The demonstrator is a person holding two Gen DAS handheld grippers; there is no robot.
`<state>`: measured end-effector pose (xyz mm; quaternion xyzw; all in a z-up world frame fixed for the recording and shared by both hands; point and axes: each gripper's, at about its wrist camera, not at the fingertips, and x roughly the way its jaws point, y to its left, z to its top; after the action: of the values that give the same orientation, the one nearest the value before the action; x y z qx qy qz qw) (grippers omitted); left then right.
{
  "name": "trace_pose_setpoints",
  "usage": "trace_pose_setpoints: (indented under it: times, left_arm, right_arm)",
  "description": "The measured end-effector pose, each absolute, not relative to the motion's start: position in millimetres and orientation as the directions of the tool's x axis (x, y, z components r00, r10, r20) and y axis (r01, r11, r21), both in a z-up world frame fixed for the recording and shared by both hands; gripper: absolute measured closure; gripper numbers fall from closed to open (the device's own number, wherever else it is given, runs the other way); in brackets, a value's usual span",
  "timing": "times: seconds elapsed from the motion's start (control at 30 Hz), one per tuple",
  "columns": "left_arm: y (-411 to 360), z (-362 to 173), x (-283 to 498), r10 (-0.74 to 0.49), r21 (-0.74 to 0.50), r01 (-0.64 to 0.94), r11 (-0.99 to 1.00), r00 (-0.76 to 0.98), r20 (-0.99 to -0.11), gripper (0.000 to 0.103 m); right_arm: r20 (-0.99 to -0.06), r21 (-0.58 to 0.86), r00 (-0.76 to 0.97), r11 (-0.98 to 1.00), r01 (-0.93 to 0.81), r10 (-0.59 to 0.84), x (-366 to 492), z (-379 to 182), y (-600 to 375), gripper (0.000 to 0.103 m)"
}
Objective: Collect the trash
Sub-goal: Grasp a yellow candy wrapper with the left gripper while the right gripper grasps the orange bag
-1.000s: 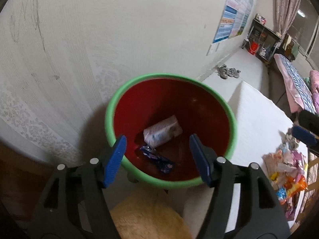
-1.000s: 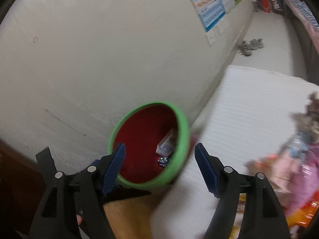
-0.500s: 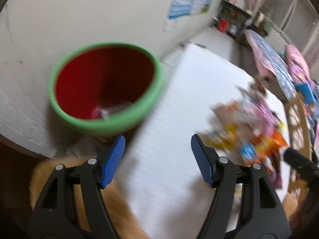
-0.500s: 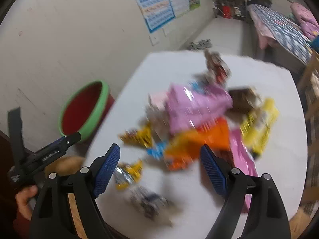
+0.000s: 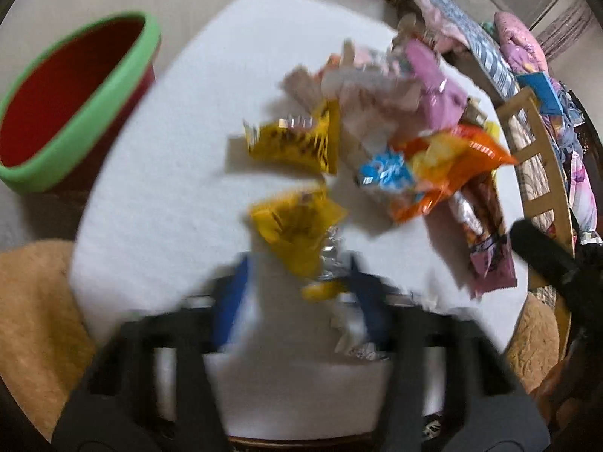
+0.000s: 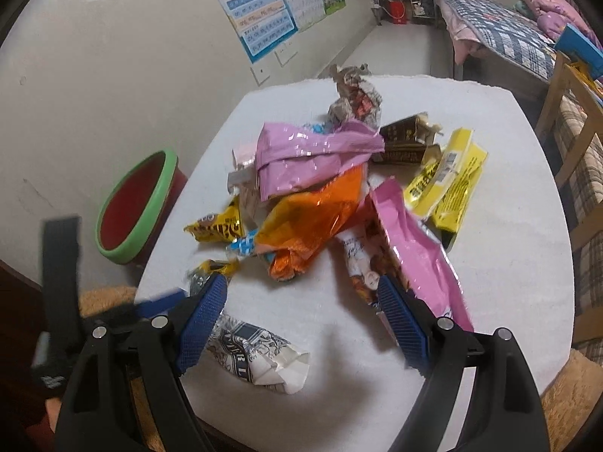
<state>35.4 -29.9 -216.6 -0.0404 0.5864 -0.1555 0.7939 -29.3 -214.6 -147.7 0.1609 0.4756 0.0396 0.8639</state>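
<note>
A pile of snack wrappers lies on the round white table (image 6: 490, 226): a pink bag (image 6: 312, 150), an orange bag (image 6: 316, 218), yellow packets (image 6: 448, 184) and a white-and-blue patterned wrapper (image 6: 256, 354). The left wrist view is blurred. My left gripper (image 5: 301, 293) is closing, with the lower end of a yellow wrapper with a silver lining (image 5: 297, 233) between its blue fingers; I see no firm pinch. My right gripper (image 6: 301, 301) stands open over bare table, the patterned wrapper by its left finger and a second pink bag (image 6: 414, 263) by its right. The red bin with a green rim (image 5: 98, 113) (image 6: 166, 188) stands beside the table at the left.
A wooden chair (image 6: 565, 113) stands at the table's right side, with a bed (image 6: 501, 30) behind it. Tan fuzzy cushions (image 5: 30, 320) sit low at the table's near edge. A poster (image 6: 264, 11) hangs on the wall.
Both grippers have swung away from the bin and now hang over the wrapper pile. The left gripper has come down onto the yellow wrapper with its jaws narrower. The right jaws stand slightly wider.
</note>
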Motion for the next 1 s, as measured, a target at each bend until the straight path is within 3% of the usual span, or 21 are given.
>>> trace_pose_setpoints:
  times: [0.3,0.63,0.7,0.73,0.83,0.9,1.0]
  left_arm:
    - [-18,-193,29,-0.281,-0.228,0.186,0.956,0.350,-0.894,0.083]
    - [-4,-197,28,-0.259,-0.215,0.160,0.964,0.349,-0.901,0.083]
    - [-2,-198,27,-0.261,-0.219,0.157,0.963,0.345,-0.901,0.082]
    - [0,-199,26,-0.264,-0.222,0.156,0.962,0.343,-0.902,0.081]
    - [-2,-198,29,-0.259,-0.218,0.154,0.964,0.348,-0.901,0.068]
    - [0,-198,29,-0.256,-0.217,0.147,0.965,0.360,-0.897,0.052]
    - [2,-202,32,-0.250,-0.214,0.136,0.967,0.357,-0.900,0.049]
  right_arm:
    - [-0.790,0.458,0.508,0.882,0.114,0.345,-3,-162,-217,0.023]
    - [-0.823,0.488,0.463,0.827,0.278,0.330,40,-192,-219,0.024]
    - [-0.828,0.461,0.473,0.847,0.265,0.303,45,-189,-215,0.040]
    - [-0.832,0.449,0.468,0.856,0.256,0.297,47,-188,-213,0.053]
    - [-0.830,0.444,0.471,0.865,0.233,0.300,46,-187,-211,0.056]
    - [-0.817,0.458,0.486,0.861,0.220,0.310,40,-181,-214,0.057]
    - [-0.796,0.473,0.515,0.858,0.201,0.319,22,-169,-219,0.057]
